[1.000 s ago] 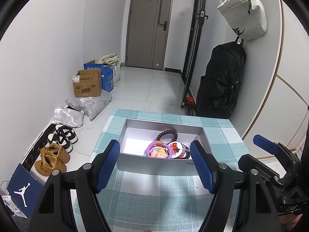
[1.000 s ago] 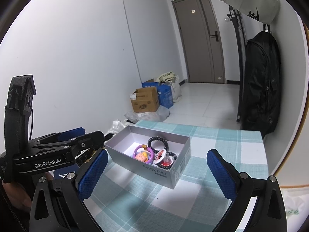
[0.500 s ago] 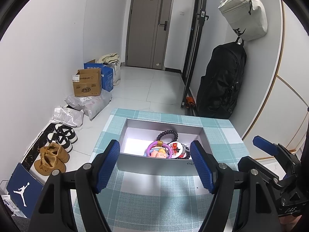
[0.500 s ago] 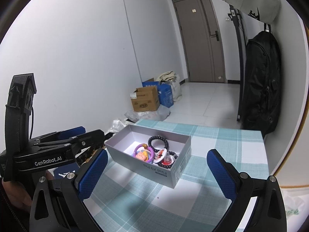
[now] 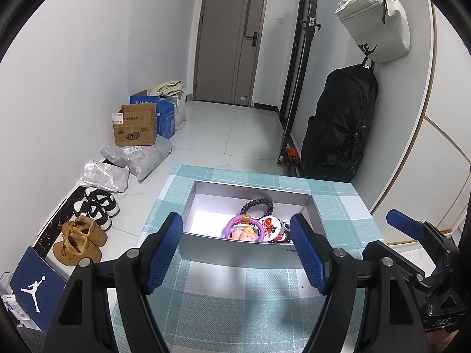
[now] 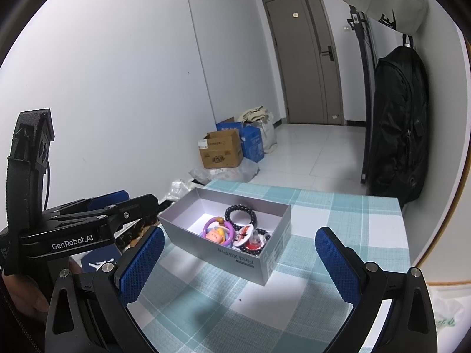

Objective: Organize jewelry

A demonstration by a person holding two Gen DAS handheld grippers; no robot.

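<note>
Jaws apart, short of jewelry box (image 5: 235, 253).

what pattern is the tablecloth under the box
A teal and white plaid check; the tablecloth shows best in the right wrist view.

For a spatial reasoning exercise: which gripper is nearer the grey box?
Left, it seems. The left gripper flanks the grey box at its near wall; the right gripper hangs off to its right, tablecloth between.
</note>
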